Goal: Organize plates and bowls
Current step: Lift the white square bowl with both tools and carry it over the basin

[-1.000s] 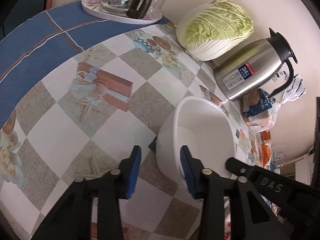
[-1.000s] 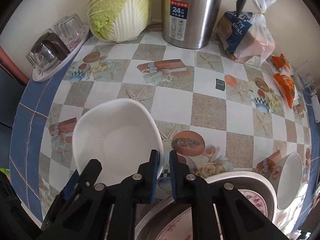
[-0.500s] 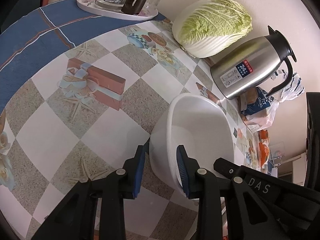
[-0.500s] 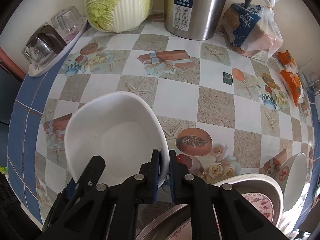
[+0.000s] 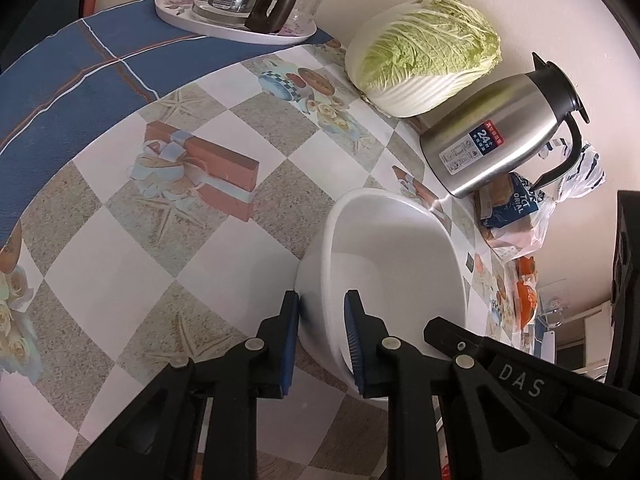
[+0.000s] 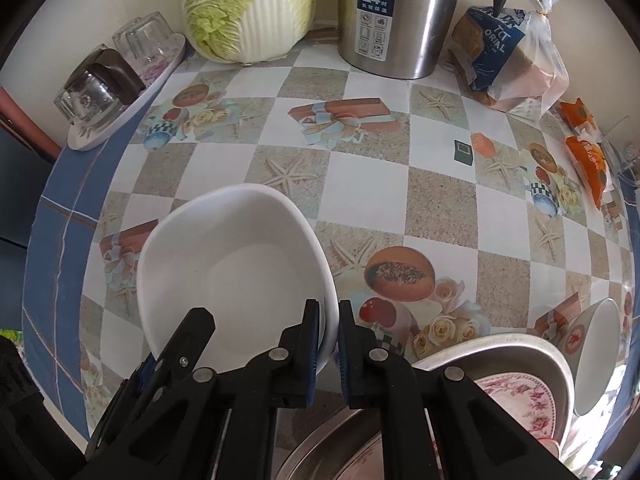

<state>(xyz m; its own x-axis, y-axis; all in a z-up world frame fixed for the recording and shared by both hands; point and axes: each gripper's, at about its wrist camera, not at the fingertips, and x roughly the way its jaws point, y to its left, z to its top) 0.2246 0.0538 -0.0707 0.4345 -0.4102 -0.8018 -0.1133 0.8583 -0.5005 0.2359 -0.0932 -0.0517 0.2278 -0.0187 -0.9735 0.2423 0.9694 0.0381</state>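
Two grippers now clamp one deep white plastic bowl [image 5: 384, 264], tilted above the checked tablecloth [image 5: 132, 264].
The left gripper [image 5: 322, 316] has just been closing onto its near wall, opposite the right gripper [image 6: 329, 320], already shut on the rim; a handover looks near.

On the table [image 6: 440, 184], a cabbage [image 6: 248, 4], a thermos jug [image 6: 392, 16] and a bagged bread loaf [image 6: 508, 68] stand in a row along the wall, left to right. A tray of glasses [image 6: 120, 92] sits at far left. The bowl [image 6: 236, 272] is near the front, left of a metal basin [image 6: 500, 360] holding a plate [image 6: 520, 396].
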